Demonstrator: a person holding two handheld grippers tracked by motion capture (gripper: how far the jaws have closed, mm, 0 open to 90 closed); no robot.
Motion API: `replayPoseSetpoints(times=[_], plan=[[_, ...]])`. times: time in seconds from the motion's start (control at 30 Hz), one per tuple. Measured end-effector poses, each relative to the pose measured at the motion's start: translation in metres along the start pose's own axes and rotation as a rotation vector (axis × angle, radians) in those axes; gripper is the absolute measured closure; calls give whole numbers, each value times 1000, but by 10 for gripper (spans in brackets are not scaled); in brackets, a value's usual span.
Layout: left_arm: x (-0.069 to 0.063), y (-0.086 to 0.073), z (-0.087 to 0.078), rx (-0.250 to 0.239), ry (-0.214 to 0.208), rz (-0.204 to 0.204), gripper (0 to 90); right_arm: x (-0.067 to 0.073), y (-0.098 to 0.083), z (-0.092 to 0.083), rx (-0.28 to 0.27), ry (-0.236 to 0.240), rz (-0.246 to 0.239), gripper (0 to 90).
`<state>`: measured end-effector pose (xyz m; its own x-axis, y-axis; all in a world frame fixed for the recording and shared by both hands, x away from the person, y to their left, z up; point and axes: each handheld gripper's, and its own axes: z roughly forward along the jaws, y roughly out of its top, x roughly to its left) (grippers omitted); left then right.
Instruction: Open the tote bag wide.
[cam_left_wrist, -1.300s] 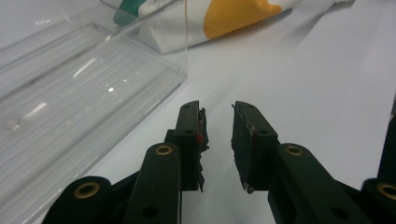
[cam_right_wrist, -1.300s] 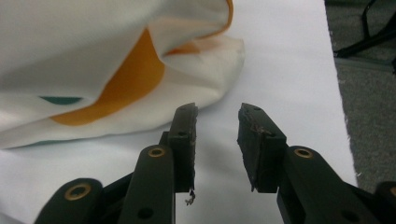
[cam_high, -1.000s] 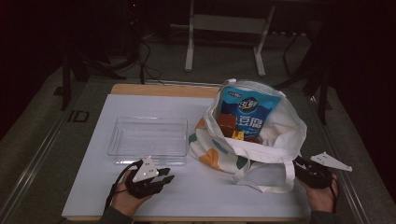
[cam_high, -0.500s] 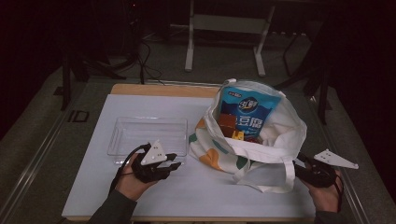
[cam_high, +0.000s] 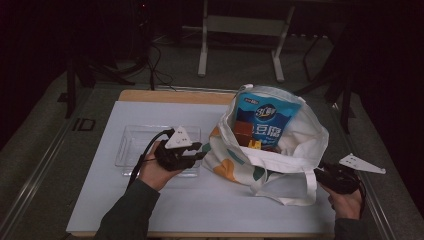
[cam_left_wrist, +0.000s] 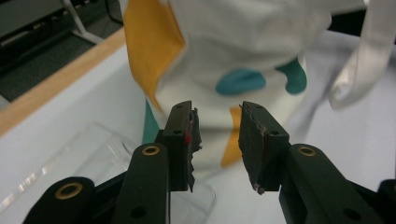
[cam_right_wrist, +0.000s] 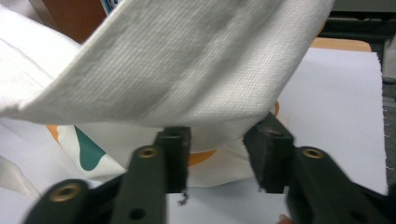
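A white tote bag (cam_high: 270, 155) with orange, teal and yellow patches is seen standing open on the white table cover (cam_high: 150, 205), towards the right of the table in the high view. A blue snack packet (cam_high: 267, 117) with white lettering is propped upright inside it, with a brown box (cam_high: 243, 131) and a small yellow item (cam_high: 254, 145) tucked in front of the packet. A clear plastic tray (cam_high: 132, 145) is set on the cover just left of the bag. The left gripper (cam_high: 197, 151) is held above the tray's right end, its tips pointed at the bag's left side and close to the cloth; contact cannot be made out from above. In the left gripper view the left gripper (cam_left_wrist: 217, 140) is shown with its jaws parted and nothing clasped between them, the bag's patterned wall lying beyond the gap and a corner of the tray below. The right gripper (cam_high: 322, 172) is held at the bag's right lower edge, beside the hanging white strap (cam_high: 312, 185). In the right gripper view the right gripper (cam_right_wrist: 219, 151) is shown with its jaws apart, having just been closing; a broad woven strap (cam_right_wrist: 187, 70) is draped across and above the gap, and the cloth is not seen to be pinched by either pad. A wooden table edge (cam_high: 175, 96) is exposed beyond the cover.
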<state>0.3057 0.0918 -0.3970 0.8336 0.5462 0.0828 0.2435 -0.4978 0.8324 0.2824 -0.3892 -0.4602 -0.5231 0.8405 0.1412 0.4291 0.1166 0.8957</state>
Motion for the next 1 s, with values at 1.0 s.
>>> replayPoseSetpoints(times=[1.0], plan=[[30, 48, 39, 57, 71, 9, 885, 5, 16, -3, -69, -8, -22, 878]])
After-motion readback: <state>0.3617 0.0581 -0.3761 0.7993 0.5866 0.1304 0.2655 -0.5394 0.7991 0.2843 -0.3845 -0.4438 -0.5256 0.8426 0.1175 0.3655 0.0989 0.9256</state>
